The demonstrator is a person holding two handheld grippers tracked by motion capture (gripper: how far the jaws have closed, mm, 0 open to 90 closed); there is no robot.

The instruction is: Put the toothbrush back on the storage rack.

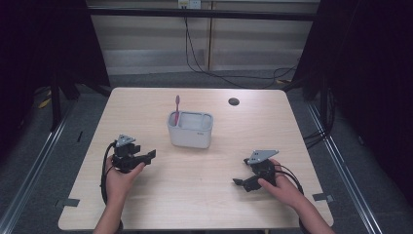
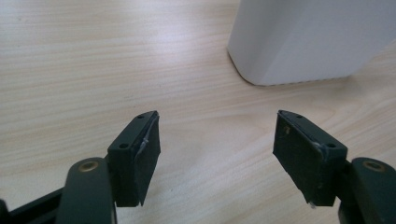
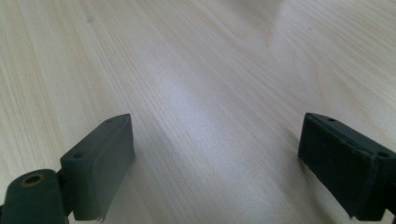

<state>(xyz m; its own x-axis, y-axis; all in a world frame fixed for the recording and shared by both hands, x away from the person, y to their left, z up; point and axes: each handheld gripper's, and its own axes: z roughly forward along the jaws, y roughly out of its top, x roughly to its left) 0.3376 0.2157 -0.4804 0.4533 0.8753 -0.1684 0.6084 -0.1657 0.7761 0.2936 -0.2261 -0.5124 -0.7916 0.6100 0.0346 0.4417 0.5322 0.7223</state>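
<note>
A white rectangular holder (image 1: 190,129) stands in the middle of the wooden table (image 1: 146,102), with a pink toothbrush (image 1: 177,107) upright in its left end. My left gripper (image 1: 150,156) rests on the table to the holder's front left, held by a hand, open and with nothing between its jaws. In the left gripper view the holder's white corner (image 2: 303,39) lies ahead of the open left gripper (image 2: 217,149). My right gripper (image 1: 240,171) rests at the front right, open and holding nothing. The right gripper view has bare wood between the wide-apart jaws of the right gripper (image 3: 215,158).
A small dark round hole (image 1: 234,101) sits near the table's far edge. Cables (image 1: 214,73) run across the floor behind the table. Metal rails flank both sides. Bare wood lies between the two grippers.
</note>
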